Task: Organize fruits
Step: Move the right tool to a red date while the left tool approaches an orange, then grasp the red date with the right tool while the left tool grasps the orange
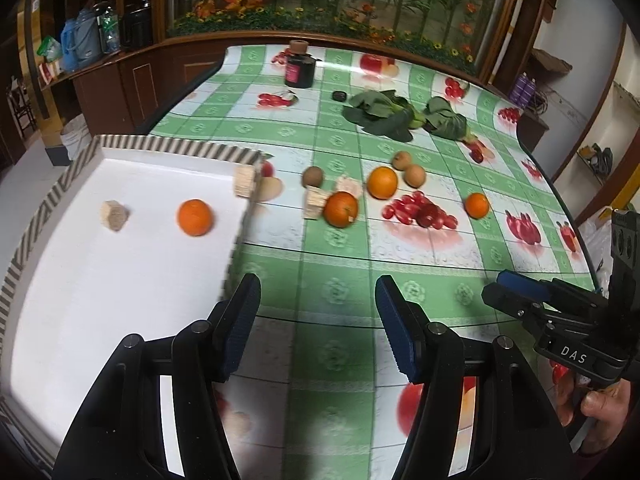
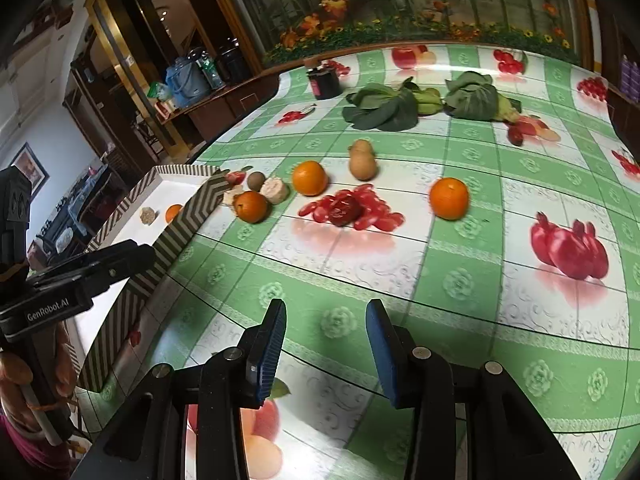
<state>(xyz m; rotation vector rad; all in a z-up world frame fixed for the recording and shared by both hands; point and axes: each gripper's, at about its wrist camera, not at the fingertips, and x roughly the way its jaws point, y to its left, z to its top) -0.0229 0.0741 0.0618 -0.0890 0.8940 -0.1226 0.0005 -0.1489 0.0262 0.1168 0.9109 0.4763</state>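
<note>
Orange fruit: one in tray (image 1: 120,152), three loose on desk (image 2: 400,272) beside brown fruits. Both grippers, left (image 1: 316,320) and right (image 2: 326,350), parted, empty. Step: between picks. Next: reach nearest orange (image 2: 251,207), close.

Table: a green-and-white checked cloth (image 1: 320,264) printed with fruit pictures covers it; fills most of both views
Tray: white, striped rim (image 1: 180,148), left of frame in the left wrist view; lying on the cloth
Oranges on cloth: one centre (image 1: 383,183); one just left and below it (image 1: 341,209); one further right (image 1: 477,205)
Brown fruits: a kiwi (image 1: 312,176) left of centre; two pale brown round fruits (image 1: 414,175) above the central orange
Red fruit: dark, wrinkled (image 2: 344,209), lying on a printed cluster
Beige blocks: (image 1: 349,186) beside the lower orange
Greens: two leafy bunches (image 1: 380,114), upper centre
Jar: dark, pink label (image 1: 299,70), top centre; small dark lid (image 1: 339,96) near it
</note>
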